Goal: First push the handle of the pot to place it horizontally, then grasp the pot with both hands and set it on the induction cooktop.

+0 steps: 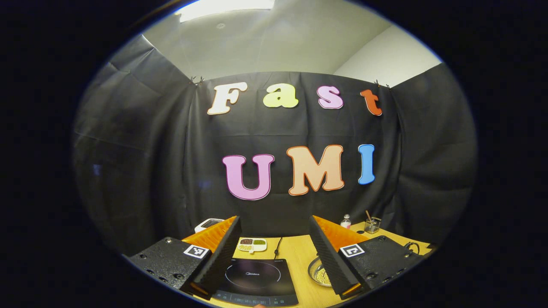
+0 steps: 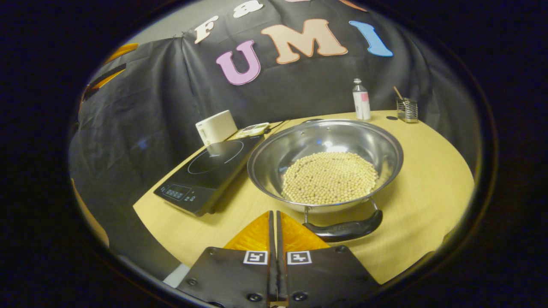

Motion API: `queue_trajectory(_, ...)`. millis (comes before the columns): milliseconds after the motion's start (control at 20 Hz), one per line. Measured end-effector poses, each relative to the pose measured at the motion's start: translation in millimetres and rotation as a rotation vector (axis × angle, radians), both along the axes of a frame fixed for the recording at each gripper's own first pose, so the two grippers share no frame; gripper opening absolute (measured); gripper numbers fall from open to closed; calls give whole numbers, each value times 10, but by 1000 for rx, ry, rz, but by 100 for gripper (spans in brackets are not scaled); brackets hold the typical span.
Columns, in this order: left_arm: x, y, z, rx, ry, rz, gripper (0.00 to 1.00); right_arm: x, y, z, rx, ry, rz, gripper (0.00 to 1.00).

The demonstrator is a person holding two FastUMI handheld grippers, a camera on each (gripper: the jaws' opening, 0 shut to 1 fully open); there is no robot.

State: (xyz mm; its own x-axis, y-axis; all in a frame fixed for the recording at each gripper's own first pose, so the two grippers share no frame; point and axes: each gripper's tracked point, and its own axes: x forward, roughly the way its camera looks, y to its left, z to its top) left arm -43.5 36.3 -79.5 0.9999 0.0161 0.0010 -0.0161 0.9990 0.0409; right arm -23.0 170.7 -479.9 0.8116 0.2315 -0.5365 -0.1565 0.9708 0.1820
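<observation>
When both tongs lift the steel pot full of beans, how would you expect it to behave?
The pot probably feels heavy, given its thick bean layer. Its polished rim looks slippery. The loose beans would likely slide if it tilts, shifting the weight.

The induction cooktop (image 1: 257,278) bears a faint brand mark, "Midea", inside its ring. Square black-and-white code markers sit on the tongs' bodies.

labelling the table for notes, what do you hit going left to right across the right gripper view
induction cooktop → white box → pot of beans → small bottle → wire holder
</observation>
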Motion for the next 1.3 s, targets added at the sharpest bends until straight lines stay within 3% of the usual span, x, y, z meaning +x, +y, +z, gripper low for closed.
queue_trajectory(700, -146, 27, -109, -18, 5, -3, 95, 92, -867, -12, -118, -5, -154, 2)
queue_trajectory(1050, -244, -51, -152, -34, 6, -10, 96, 209, -1359, -36, -127, 17, -237, 3)
queue_trajectory(1300, -258, 43, -204, -38, 10, 33, 95, 345, -1566, -29, -120, 34, -268, 2)
